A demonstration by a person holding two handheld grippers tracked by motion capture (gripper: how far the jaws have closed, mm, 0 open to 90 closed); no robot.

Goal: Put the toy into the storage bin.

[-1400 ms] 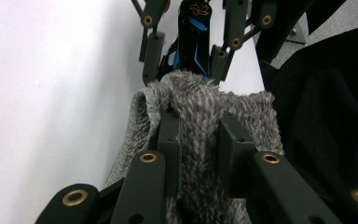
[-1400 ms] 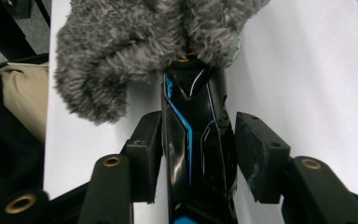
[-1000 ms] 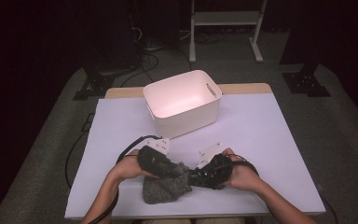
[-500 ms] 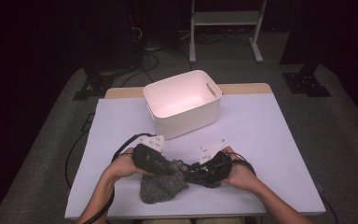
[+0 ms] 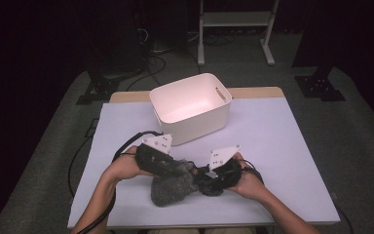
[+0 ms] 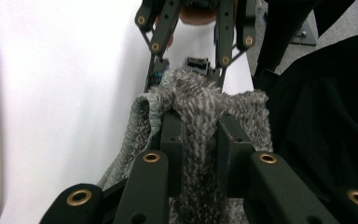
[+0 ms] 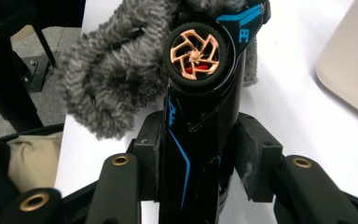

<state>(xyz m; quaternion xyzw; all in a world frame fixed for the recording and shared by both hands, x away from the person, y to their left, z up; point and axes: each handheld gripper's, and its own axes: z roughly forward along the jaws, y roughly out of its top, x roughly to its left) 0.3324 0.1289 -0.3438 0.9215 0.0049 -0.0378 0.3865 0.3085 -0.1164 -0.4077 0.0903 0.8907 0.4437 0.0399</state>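
Near the table's front edge, my left gripper (image 5: 177,169) pinches the grey cloth (image 6: 200,100), jaws nearly closed, while my right gripper (image 5: 205,176) clamps the black toy car (image 7: 200,112). Beyond them stands a white bin (image 5: 195,124).

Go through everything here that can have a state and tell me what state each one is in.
Left tongs: shut on the grey knitted cloth, lifted off the table.
Right tongs: shut on the black toy car, which is partly covered by the cloth.
White bin: upright, open-topped, empty.
Table: covered with a white sheet.
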